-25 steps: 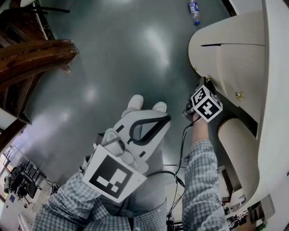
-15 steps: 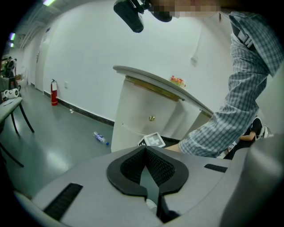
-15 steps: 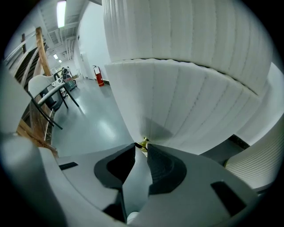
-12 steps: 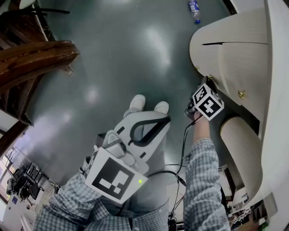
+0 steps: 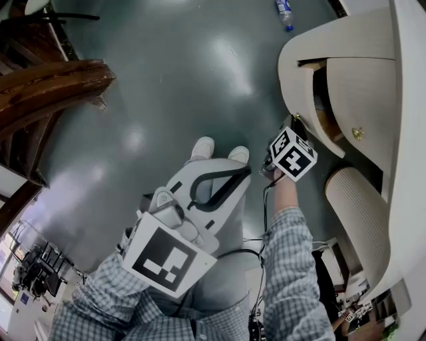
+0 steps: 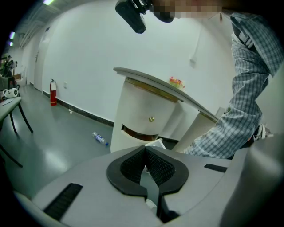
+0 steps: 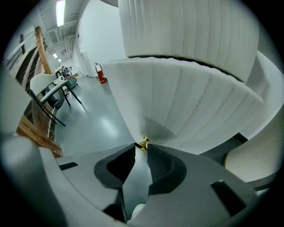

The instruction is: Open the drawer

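A cream cabinet (image 5: 353, 73) with curved drawer fronts stands at the right. Its lower drawer (image 5: 299, 86) is pulled out, with a dark gap (image 5: 319, 83) behind the front. My right gripper (image 5: 295, 122) is shut on that drawer's small brass knob (image 7: 143, 143), which sits pinched at the tips of the right gripper (image 7: 141, 148) against the ribbed drawer front (image 7: 186, 106). My left gripper (image 5: 241, 176) hangs low in front of the person's legs, away from the cabinet. In its own view the left gripper (image 6: 145, 150) is shut with nothing between the pads.
The drawer above carries its own brass knob (image 5: 357, 133). A plastic bottle (image 5: 285, 14) lies on the grey floor beyond the cabinet. A wooden bench (image 5: 53, 80) stands at the left. A ribbed cream column (image 5: 356, 213) is beside the person's right arm.
The right gripper has drawn back toward the person with the knob in it, and the lower drawer has slid out, opening a dark gap. The left gripper has barely moved.
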